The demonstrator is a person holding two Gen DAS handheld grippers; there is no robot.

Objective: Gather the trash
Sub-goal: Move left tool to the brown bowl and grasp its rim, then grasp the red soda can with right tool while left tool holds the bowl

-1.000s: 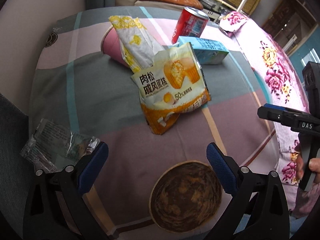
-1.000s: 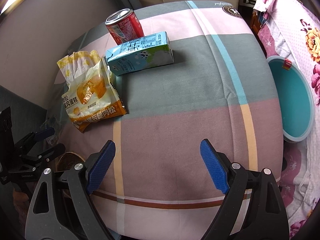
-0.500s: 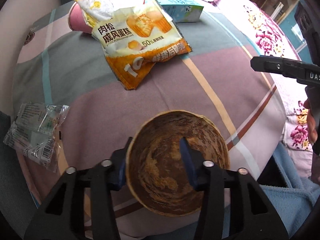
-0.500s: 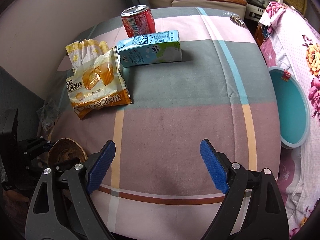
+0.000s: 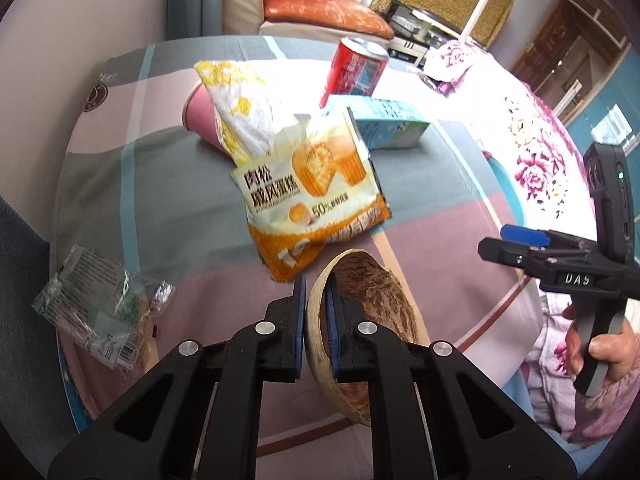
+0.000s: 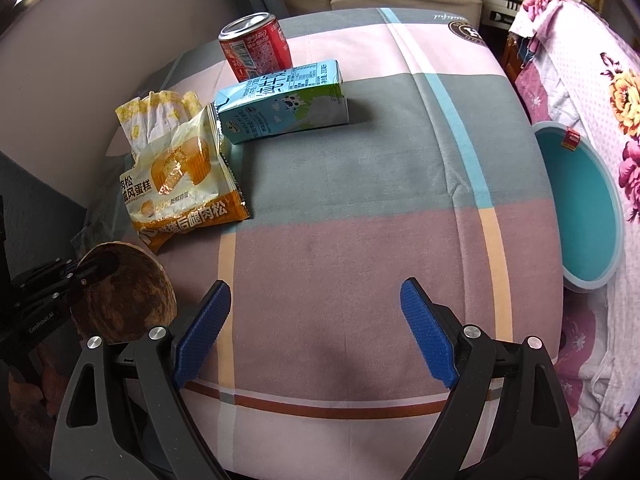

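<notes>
the left hand-held gripper (image 5: 315, 312) pinches the rim of the shell (image 5: 368, 320), tilted at the bench's (image 6: 360, 220) near left edge; the right hand-held gripper (image 6: 316, 332) hovers spread wide over bare cloth

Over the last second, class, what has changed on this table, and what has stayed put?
The left gripper closed on the rim of the brown shell bowl and tipped it up off the cloth. The right gripper stayed open, hovering. The snack bag, milk carton and red can stayed where they were.
</notes>
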